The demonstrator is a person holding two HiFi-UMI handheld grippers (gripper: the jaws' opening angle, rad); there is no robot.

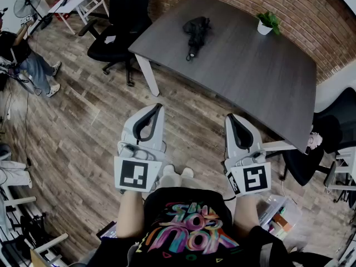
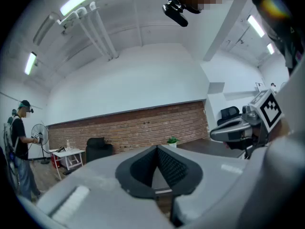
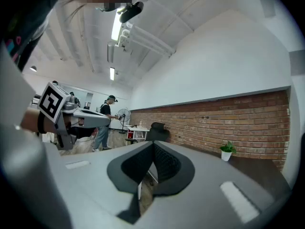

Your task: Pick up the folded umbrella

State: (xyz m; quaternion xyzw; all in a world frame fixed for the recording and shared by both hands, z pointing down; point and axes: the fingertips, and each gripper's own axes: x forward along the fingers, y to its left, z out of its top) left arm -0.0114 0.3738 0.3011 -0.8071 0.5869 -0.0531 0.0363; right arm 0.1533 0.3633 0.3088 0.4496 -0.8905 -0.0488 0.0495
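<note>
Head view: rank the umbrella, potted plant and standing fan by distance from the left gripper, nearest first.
1. Folded umbrella: on the table, ahead and slightly right.
2. Potted plant: at the table's far edge, further right.
3. Standing fan: far left, well away from the table.

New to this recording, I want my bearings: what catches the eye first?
The black folded umbrella lies on the dark table, a small potted plant at the table's edge by the brick wall. In front, the left gripper and right gripper hang over the wood floor, both shut and empty.
</note>
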